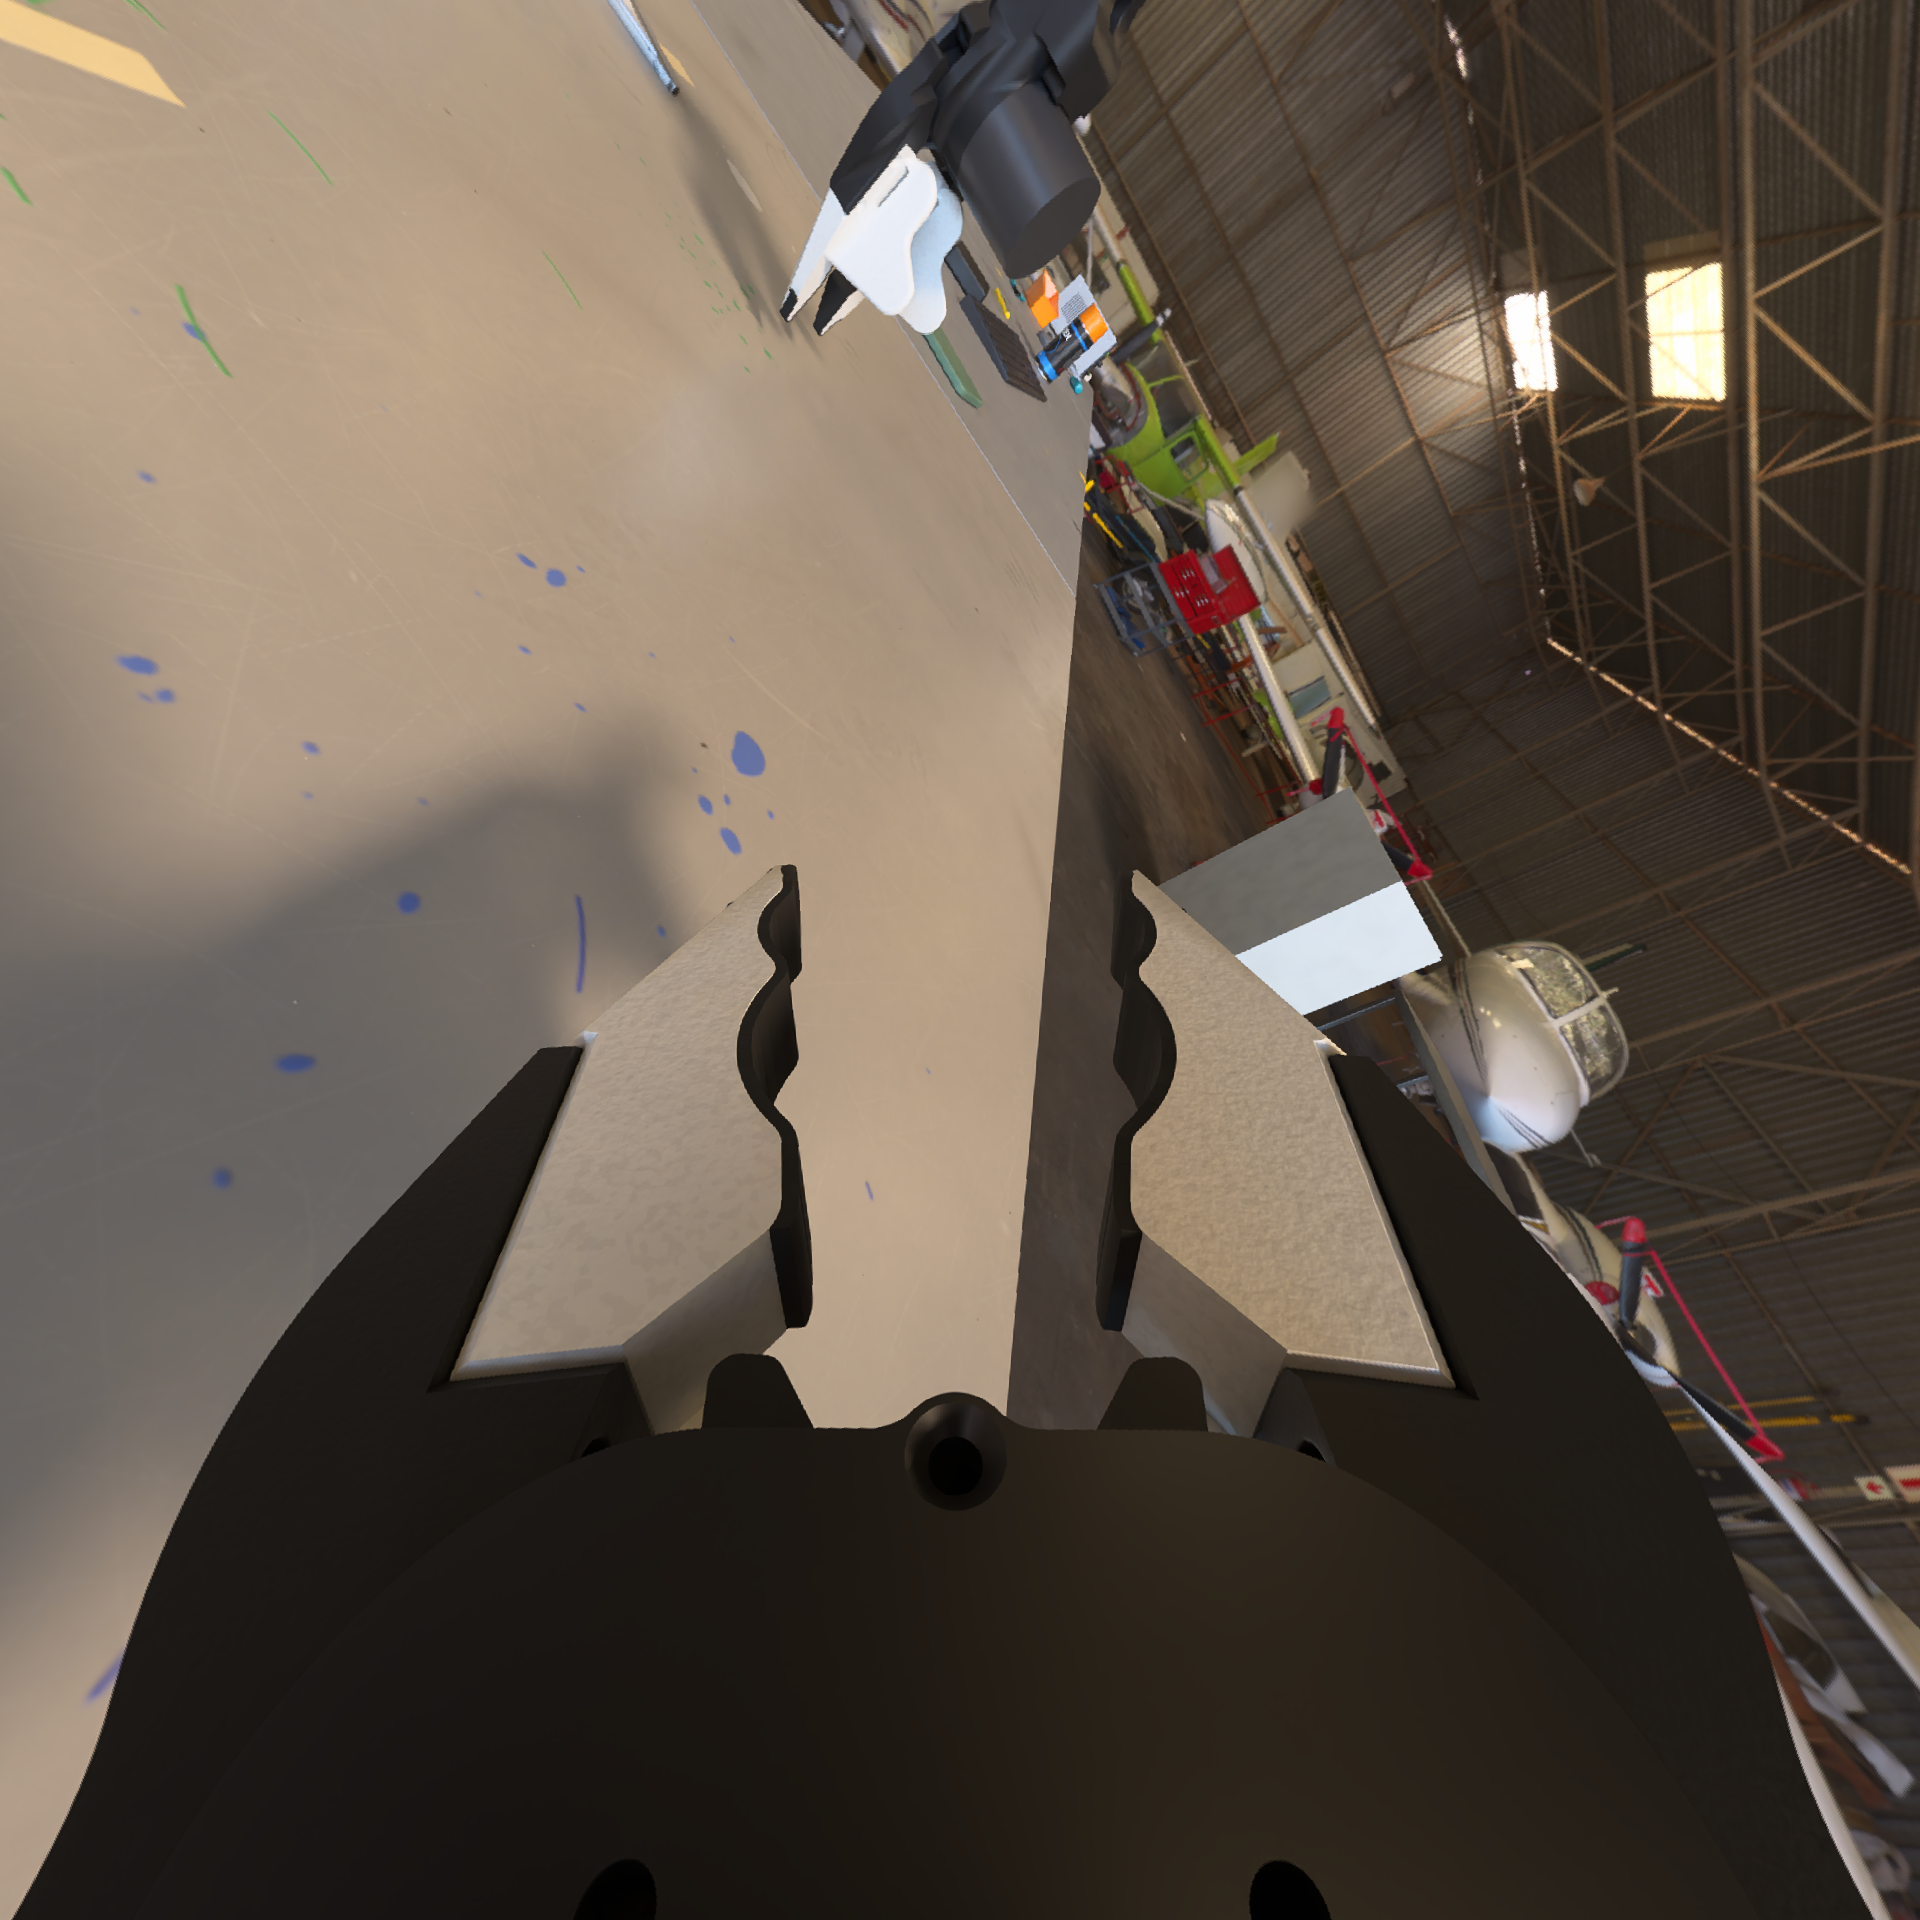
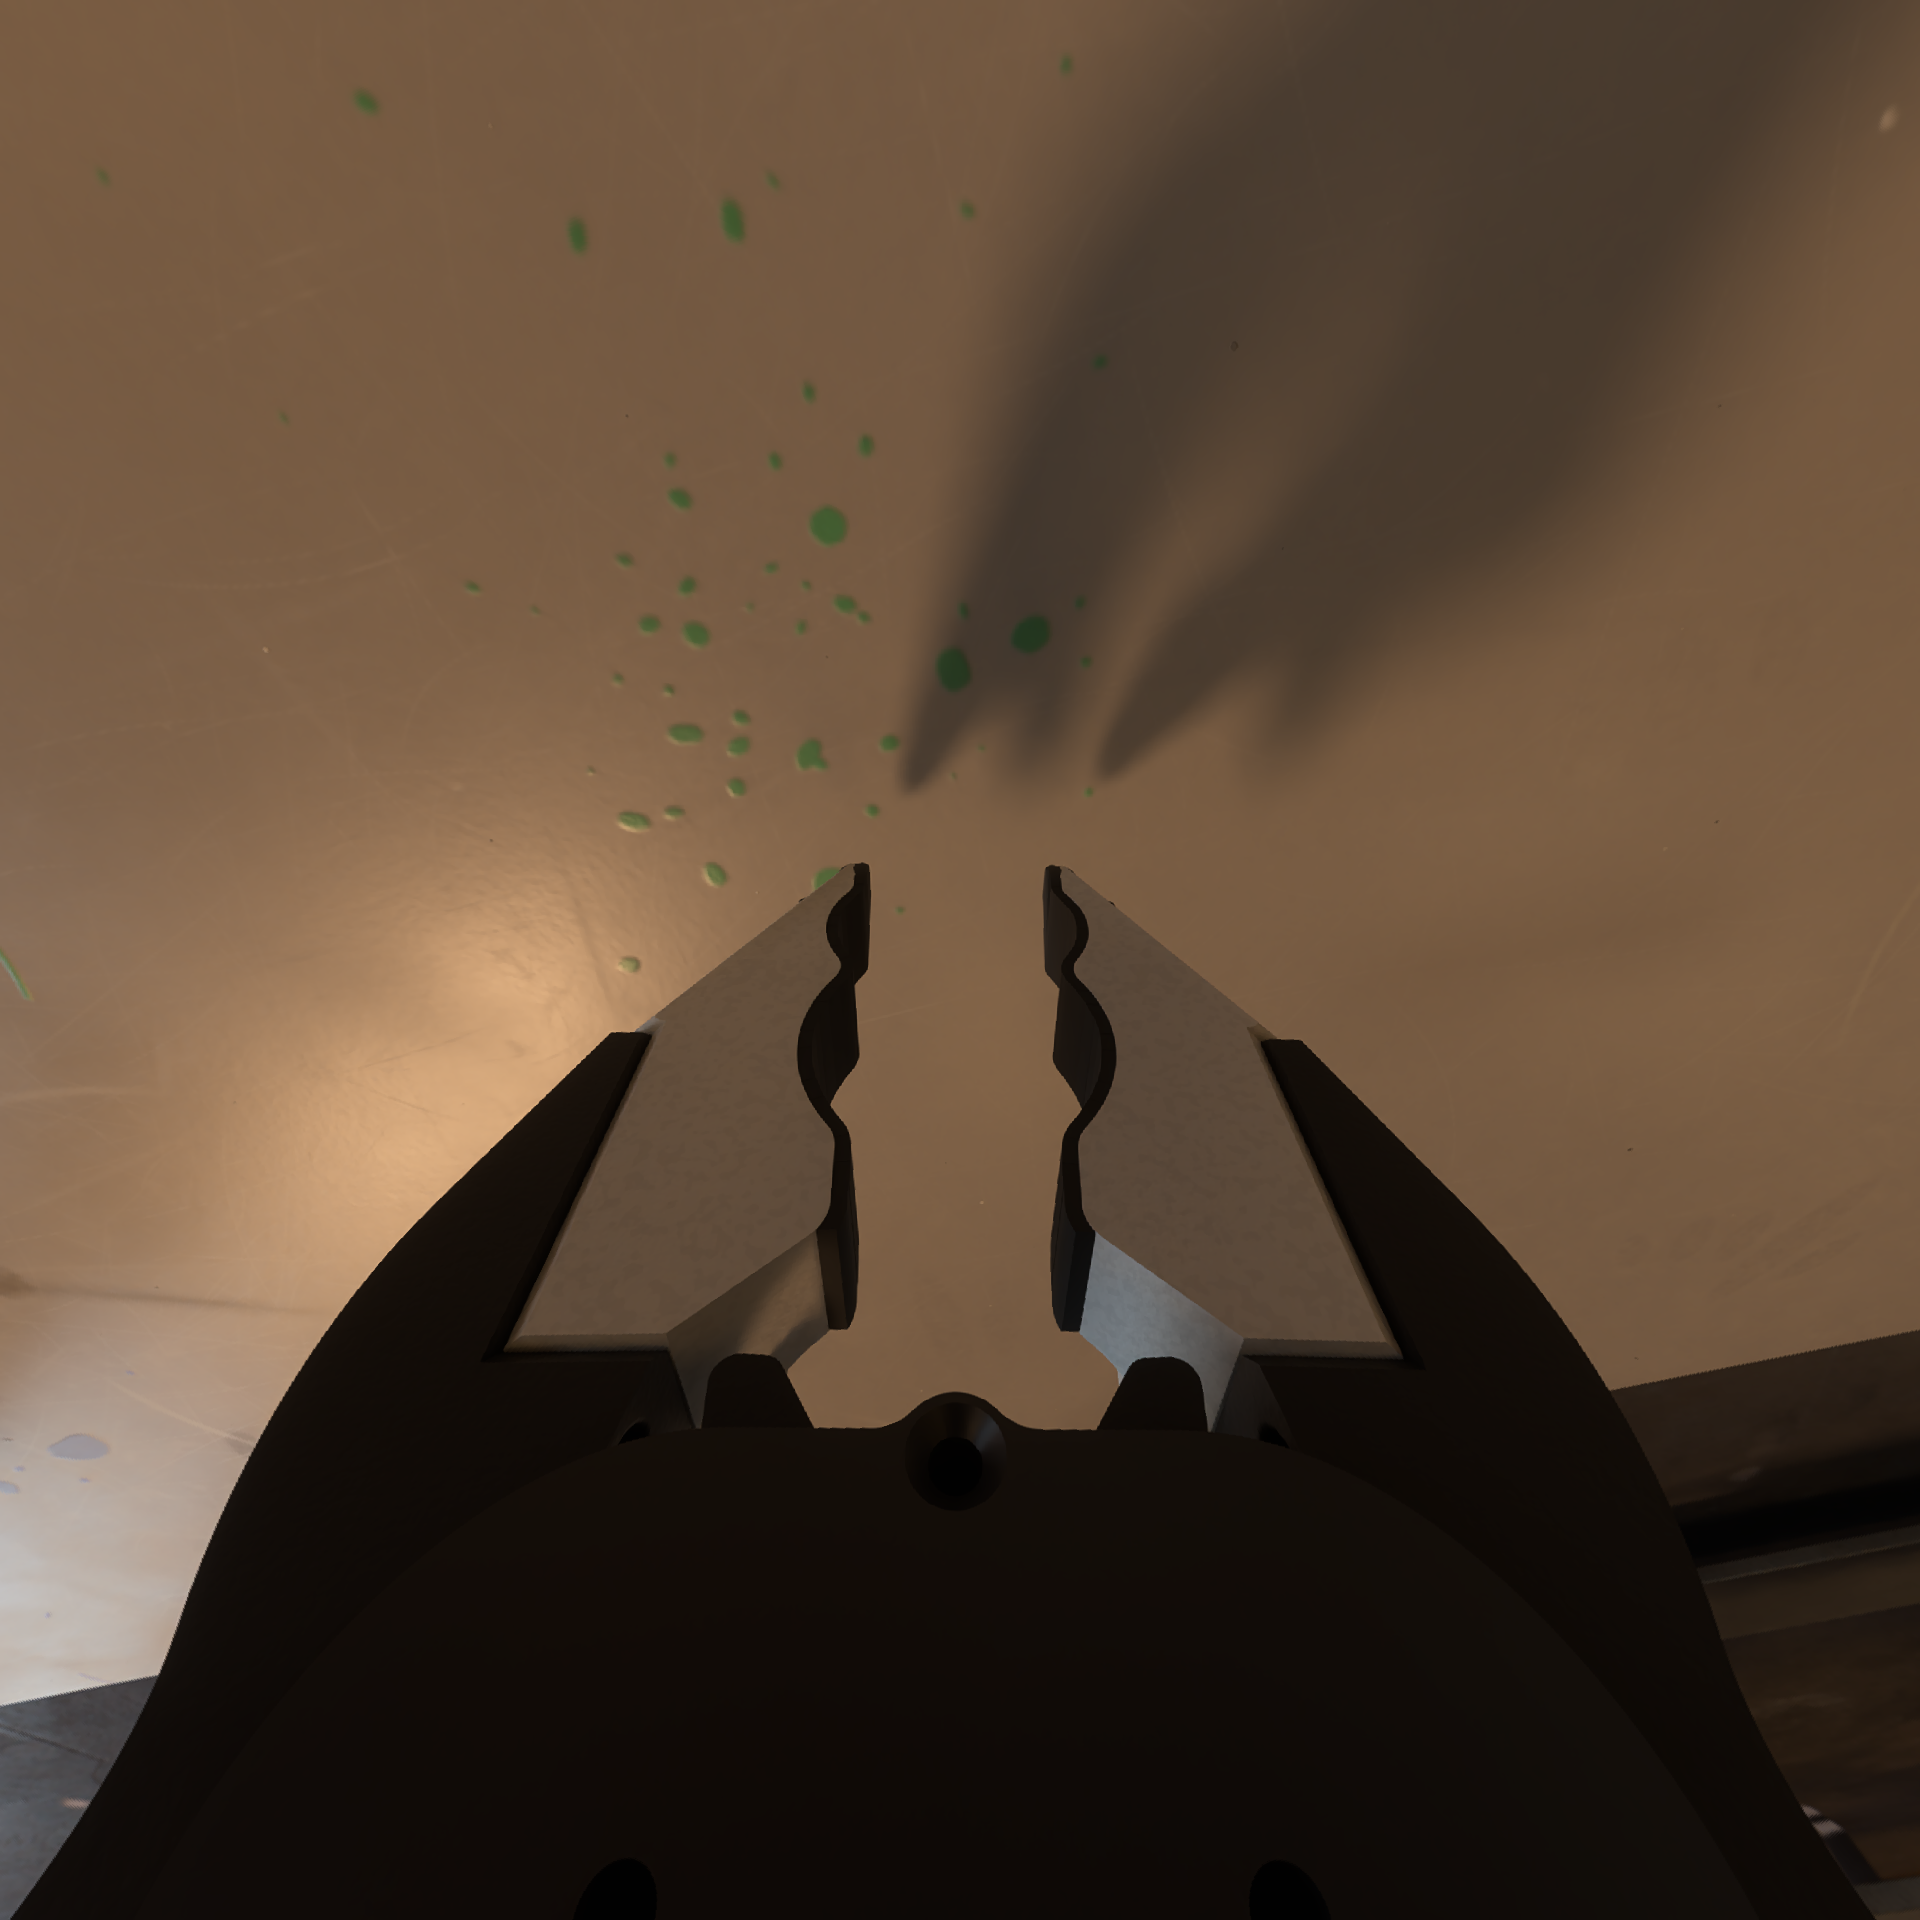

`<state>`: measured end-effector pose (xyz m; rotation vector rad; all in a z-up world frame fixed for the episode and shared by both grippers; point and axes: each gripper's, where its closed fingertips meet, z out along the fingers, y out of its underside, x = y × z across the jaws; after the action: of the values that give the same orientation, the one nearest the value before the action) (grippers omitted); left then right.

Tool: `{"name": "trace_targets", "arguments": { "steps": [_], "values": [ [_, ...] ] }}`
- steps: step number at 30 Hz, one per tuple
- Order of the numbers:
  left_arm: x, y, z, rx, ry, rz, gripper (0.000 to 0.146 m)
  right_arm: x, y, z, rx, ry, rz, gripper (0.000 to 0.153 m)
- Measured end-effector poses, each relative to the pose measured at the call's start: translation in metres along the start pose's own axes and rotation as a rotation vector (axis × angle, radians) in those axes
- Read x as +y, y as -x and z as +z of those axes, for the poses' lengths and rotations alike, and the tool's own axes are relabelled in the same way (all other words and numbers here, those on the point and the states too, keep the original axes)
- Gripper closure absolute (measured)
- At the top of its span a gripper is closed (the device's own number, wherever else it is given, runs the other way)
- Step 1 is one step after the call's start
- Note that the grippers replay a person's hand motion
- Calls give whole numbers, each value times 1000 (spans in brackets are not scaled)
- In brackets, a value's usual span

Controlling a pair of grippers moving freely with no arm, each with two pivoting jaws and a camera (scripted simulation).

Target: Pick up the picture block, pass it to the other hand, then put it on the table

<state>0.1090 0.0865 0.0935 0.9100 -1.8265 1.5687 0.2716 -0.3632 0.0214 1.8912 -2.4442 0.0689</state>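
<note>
My left gripper point(image 1: 964, 878) is open and empty, low over the tan table point(image 1: 520, 520) near its right edge. My right gripper point(image 2: 956, 871) is open and empty above a patch of green paint spots; it also shows in the left wrist view point(image 1: 821, 307), far up the table with its fingertips slightly apart. Past it, near the table's far end, lies a small block with orange and white faces point(image 1: 1055, 301), which may be the picture block. It is too small to tell. Neither gripper is near it.
Beside the small block lie a blue and orange cylinder point(image 1: 1075, 343), a dark brown slab point(image 1: 1008, 358) and a flat green piece point(image 1: 956, 364). A grey and white box point(image 1: 1320, 904) stands beyond the table's right edge. Blue paint spots mark the table.
</note>
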Motion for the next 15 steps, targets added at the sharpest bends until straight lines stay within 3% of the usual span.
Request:
{"name": "trace_targets", "arguments": {
  "steps": [4,7,10,13,15],
  "values": [
    [5,0,1,-27,43,31,87,0,0,-2,6,4,-34,118],
    [6,0,1,-63,55,78,89,-2,0,-34,13,-106,-74,94],
    [6,2,0,-103,58,130,86,-6,26,-112,-143,-434,-137,89],
    [3,3,-3,-143,56,194,75,12,74,-190,-351,-849,-350,88],
    [2,6,-5,-193,65,249,67,39,109,-215,-446,-1115,-526,86]
  ]
}}
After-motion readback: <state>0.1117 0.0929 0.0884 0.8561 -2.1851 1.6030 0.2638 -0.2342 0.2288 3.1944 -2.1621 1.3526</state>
